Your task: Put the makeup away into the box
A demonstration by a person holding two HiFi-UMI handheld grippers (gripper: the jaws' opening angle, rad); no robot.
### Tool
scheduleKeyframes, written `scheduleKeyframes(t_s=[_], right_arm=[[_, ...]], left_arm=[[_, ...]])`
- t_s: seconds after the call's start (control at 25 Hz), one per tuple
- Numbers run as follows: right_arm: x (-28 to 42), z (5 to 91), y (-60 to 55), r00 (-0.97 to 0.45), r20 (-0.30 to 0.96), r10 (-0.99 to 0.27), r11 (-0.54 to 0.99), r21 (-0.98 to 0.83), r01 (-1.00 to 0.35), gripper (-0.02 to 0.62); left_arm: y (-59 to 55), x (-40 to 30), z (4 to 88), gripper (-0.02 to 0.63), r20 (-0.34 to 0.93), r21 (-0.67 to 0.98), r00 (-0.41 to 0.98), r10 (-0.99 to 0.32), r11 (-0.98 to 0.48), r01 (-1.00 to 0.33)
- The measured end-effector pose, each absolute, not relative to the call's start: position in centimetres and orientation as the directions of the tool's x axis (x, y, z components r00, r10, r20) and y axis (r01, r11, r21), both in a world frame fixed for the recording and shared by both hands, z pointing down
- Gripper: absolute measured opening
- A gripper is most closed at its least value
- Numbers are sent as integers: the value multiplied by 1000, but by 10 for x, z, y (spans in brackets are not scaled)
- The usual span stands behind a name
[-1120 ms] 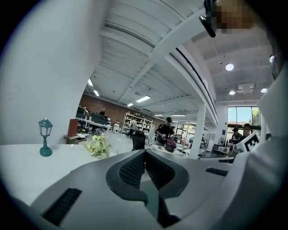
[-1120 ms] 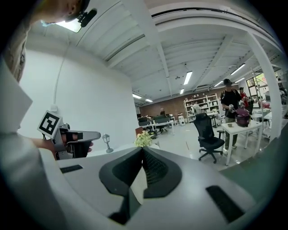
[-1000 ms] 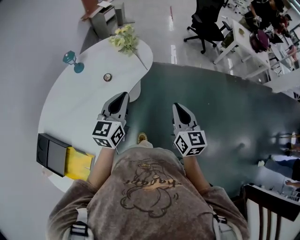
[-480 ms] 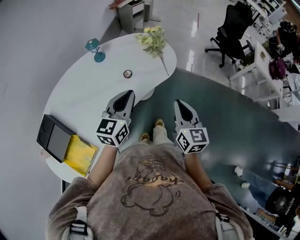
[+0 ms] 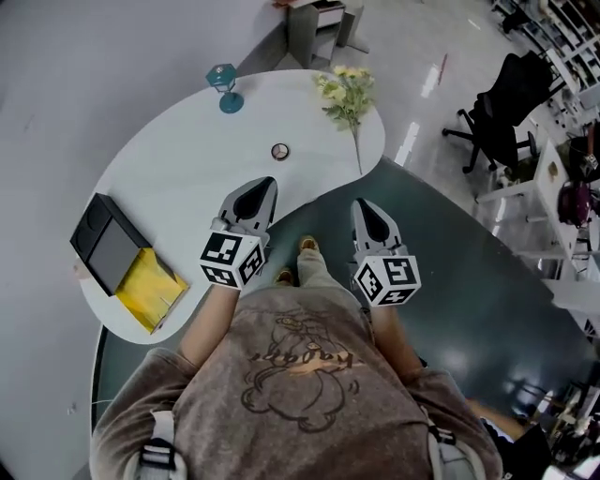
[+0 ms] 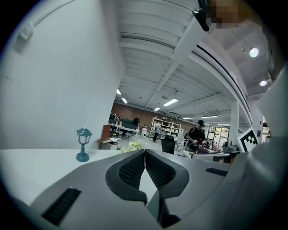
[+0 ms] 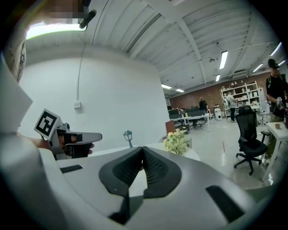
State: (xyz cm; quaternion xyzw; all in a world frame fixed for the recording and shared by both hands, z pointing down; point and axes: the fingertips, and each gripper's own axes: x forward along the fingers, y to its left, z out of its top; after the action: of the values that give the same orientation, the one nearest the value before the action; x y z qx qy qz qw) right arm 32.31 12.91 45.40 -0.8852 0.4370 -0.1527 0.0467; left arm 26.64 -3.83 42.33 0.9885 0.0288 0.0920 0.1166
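A small round makeup compact lies on the white curved table, just beyond my left gripper. The open box, with a black lid and a yellow inside, sits at the table's near left end. My left gripper is over the table's near edge, its jaws shut and empty, as its own view shows. My right gripper hangs over the dark floor to the right of the table, also shut with nothing in it. Both point about level toward the table.
A teal lamp figurine and a bunch of pale flowers stand at the table's far side. A grey cabinet is behind the table. Black office chairs and desks fill the room to the right.
I have turned toward the table, so it has slid right and closer in the head view. Both grippers came along, the left now over the table's edge. Both stayed shut.
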Motion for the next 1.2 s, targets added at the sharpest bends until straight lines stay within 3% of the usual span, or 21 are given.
scheduleKeyframes(t_s=[0.28,0.72,0.84,1.2], right_arm=[[352,456,92,478,225,-849,-524,-238,-818,2],[384,464,74,436,230,-870,-485,-243,-840,2],[389,466,70,429,230,-873,-479,-248,-842,3],[406,472,69,416,242,-876,-472,-254,-844,2]], left_arm=[[-51,286,421,42,181,228,983,18,-973,-24],[-58,306,442,252,256,242,966,15,-969,-49],[-62,312,453,368,289,238,957,12,-970,-60],[-79,336,490,388,376,202,926,-23,-974,-107]])
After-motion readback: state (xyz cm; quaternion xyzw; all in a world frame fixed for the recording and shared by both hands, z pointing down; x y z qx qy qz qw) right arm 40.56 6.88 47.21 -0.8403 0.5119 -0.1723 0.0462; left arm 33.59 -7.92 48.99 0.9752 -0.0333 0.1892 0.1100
